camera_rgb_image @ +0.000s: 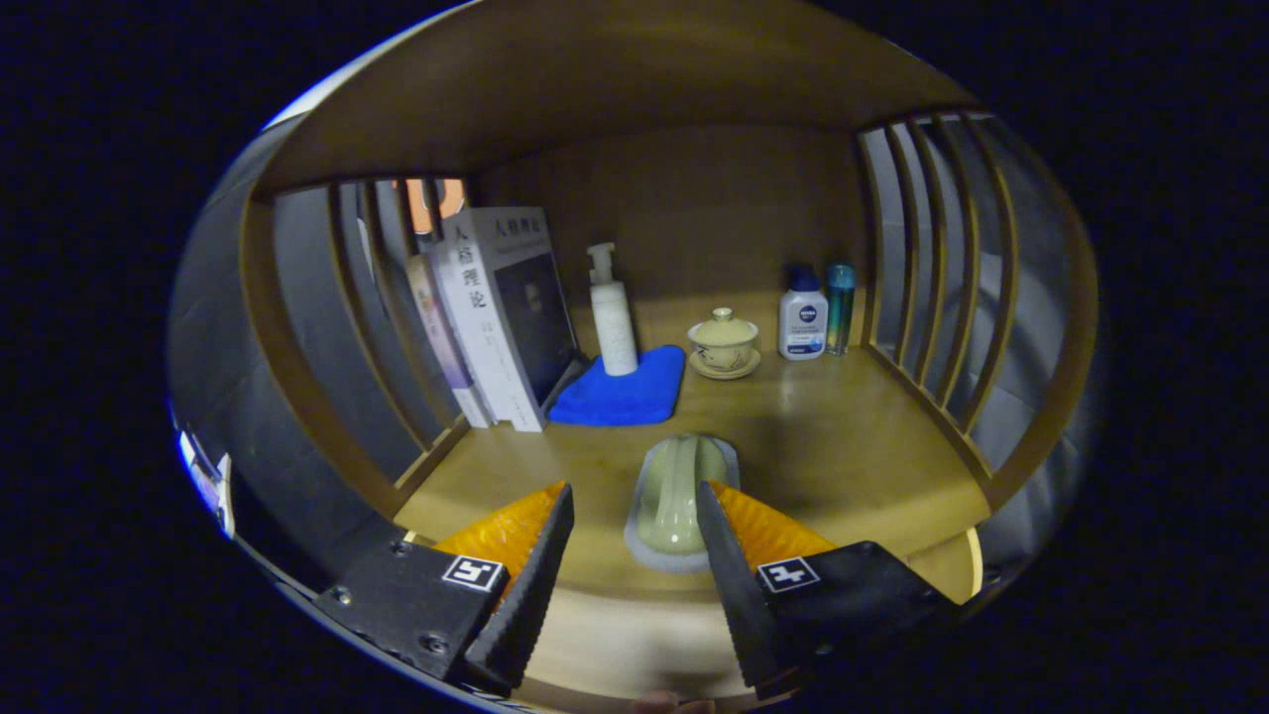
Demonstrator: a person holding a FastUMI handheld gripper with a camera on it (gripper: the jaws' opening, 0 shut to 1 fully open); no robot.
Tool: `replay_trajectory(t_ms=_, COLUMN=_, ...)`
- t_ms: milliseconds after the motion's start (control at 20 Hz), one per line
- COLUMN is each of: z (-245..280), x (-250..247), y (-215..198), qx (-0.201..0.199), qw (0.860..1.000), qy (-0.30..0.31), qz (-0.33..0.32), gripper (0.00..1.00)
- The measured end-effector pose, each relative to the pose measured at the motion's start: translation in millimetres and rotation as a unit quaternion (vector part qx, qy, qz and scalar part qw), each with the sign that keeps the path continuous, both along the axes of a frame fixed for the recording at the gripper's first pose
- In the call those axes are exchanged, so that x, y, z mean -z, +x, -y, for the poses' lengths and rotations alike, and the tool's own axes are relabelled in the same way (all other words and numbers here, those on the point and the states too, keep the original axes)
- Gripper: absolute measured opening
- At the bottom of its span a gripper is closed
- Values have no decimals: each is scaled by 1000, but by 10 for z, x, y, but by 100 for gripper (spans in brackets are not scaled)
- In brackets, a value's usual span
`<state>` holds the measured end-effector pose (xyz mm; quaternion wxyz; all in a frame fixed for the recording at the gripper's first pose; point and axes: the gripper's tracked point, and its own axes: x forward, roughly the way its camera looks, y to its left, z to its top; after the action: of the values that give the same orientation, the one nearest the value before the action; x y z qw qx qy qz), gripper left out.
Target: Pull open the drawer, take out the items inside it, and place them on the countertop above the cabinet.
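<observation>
Scene: We look along the gripper [634, 526] into a wooden shelf bay above the cabinet, its countertop [843, 446] running back to a wooden rear wall, with slatted sides left and right.

Item: A pale green, ridged piece [674, 491] on a light flat backing lies on the countertop between our fingers and a little ahead of them, closer to the right finger. What it is we cannot tell.

Jaws: Apart, with a clear gap. The right finger seems to meet or overlap the item's edge, the left stands off it, so nothing is clamped.

Background: Books [496, 317] lean against the left slats. A white pump bottle [613, 317] stands on a blue cloth [625, 392]. A lidded tea bowl [724, 345] sits on its saucer at centre, and two small bottles [818, 312] stand by the right slats.

Step in hand: We judge this to be the set-down, the item already resting on the countertop.

Doing it well: We would keep the fingers spread and draw straight back along our own line, so the right finger does not drag the item off the front edge.

Risk: The item lies near the front, well apart from the tea bowl and cloth. A sideways swing could nudge it.

Drawer: We cannot say from here whether more remains inside.
</observation>
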<state>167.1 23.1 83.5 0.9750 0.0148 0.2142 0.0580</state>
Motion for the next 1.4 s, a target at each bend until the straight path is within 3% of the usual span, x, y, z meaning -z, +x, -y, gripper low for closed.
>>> replay_trajectory(t_ms=100, z=-4, x=28, y=-267, qx=-4, qw=1000, qy=0, qz=24, gripper=79)
replay_trajectory(t_ms=250, z=27, x=57, y=-622, qx=-6, qw=998, qy=-5, qz=60, gripper=91)
replay_trajectory(t_ms=500, z=124, x=220, y=-1210, qx=9, qw=993, qy=-16, qz=115, gripper=92)
replay_trajectory(t_ms=800, z=226, x=630, y=-1741, qx=30, qw=990, qy=-22, qz=135, gripper=92)
replay_trajectory(t_ms=900, z=242, x=782, y=-1840, qx=39, qw=989, qy=-23, qz=141, gripper=92)
replay_trajectory(t_ms=950, z=265, x=870, y=-1874, qx=45, qw=989, qy=-23, qz=140, gripper=100)
replay_trajectory(t_ms=1400, z=298, x=1364, y=-1857, qx=57, qw=992, qy=8, qz=109, gripper=100)
